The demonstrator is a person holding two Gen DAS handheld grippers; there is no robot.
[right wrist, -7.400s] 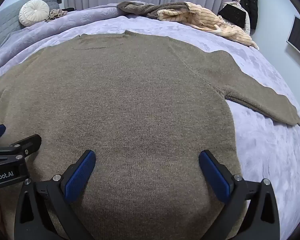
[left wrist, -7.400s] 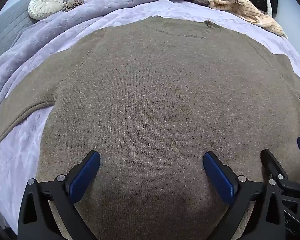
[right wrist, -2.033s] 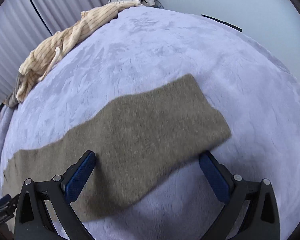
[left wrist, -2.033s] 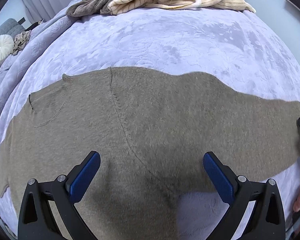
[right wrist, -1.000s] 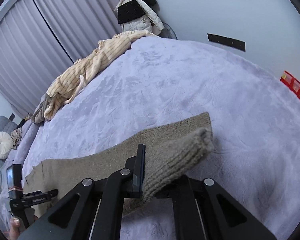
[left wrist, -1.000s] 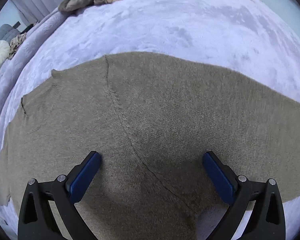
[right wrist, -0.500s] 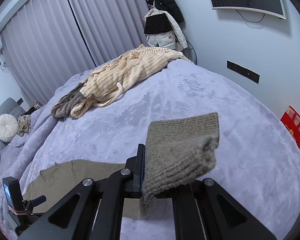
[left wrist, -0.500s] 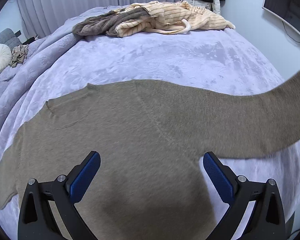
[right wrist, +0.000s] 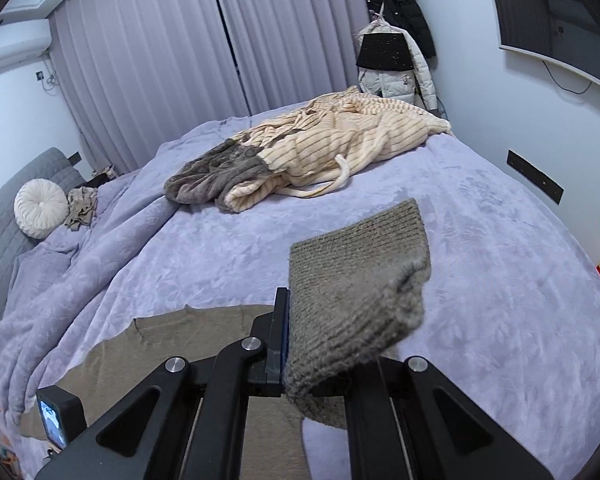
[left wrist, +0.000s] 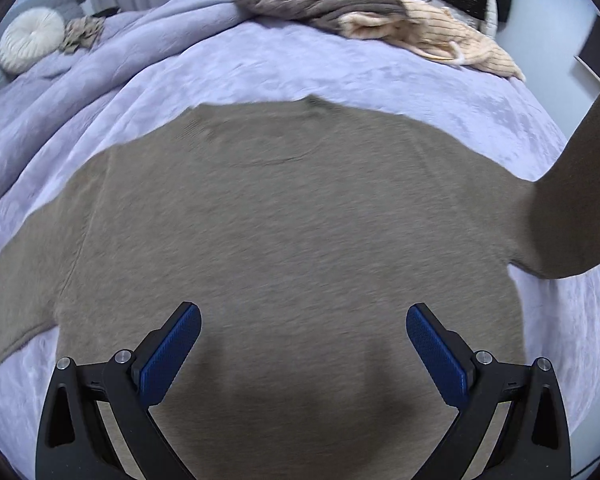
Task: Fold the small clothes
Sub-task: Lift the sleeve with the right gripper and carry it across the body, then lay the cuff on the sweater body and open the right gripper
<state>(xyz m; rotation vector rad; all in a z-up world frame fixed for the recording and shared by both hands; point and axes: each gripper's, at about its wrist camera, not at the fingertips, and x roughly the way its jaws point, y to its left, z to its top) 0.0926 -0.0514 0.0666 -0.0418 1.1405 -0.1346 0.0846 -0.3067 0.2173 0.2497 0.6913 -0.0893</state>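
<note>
Pinching sweater cuff (right wrist: 356, 300): right gripper (right wrist: 296, 340); left gripper (left wrist: 303, 344) wide, empty.

Left view looks steeply down, right view shallower (both share the sweater (left wrist: 292, 232))

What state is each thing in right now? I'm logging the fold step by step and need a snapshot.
Brown sweater: spread flat on the bed, not yet folded.
Sweater's sleeve: lifted off the bed, cuff clamped.
Right gripper: shut on the sleeve cuff.
Left gripper: open, empty, above the sweater.
Striped cream garment: crumpled in a heap, unfolded.
Curtains: drawn shut.
</note>
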